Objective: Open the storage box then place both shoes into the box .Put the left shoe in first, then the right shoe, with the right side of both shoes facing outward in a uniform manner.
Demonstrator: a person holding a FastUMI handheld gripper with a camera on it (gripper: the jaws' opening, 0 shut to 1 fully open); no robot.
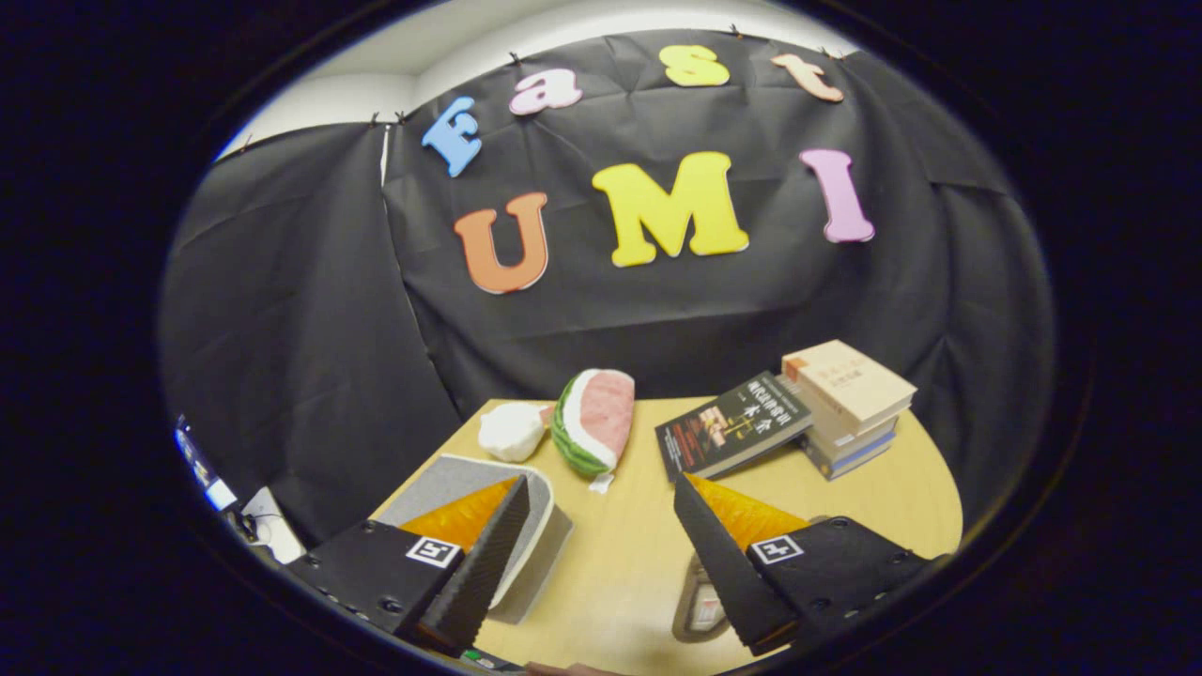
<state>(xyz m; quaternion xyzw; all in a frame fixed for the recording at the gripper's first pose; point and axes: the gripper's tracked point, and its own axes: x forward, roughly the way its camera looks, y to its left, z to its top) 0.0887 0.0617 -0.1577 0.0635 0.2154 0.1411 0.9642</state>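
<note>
inspector: wooden table (639,554) below; the gripper (601,545) hangs above it, tilted down, fingers spread wide with bare tabletop between them, grasping nothing.

clerk: containers?

inspector: one grey storage box (470,488) with a pale rim, partly behind the left finger (484,554). lid state and contents cannot be told. a small item (700,601) sits just beside the right finger (723,554), too hidden to name.

clerk: counts?

inspector: beyond the fingers, one plush watermelon slice (593,421), one white soft lump (512,430) touching it, one dark book (732,422) leaning on a stack of three books (850,404).
</note>
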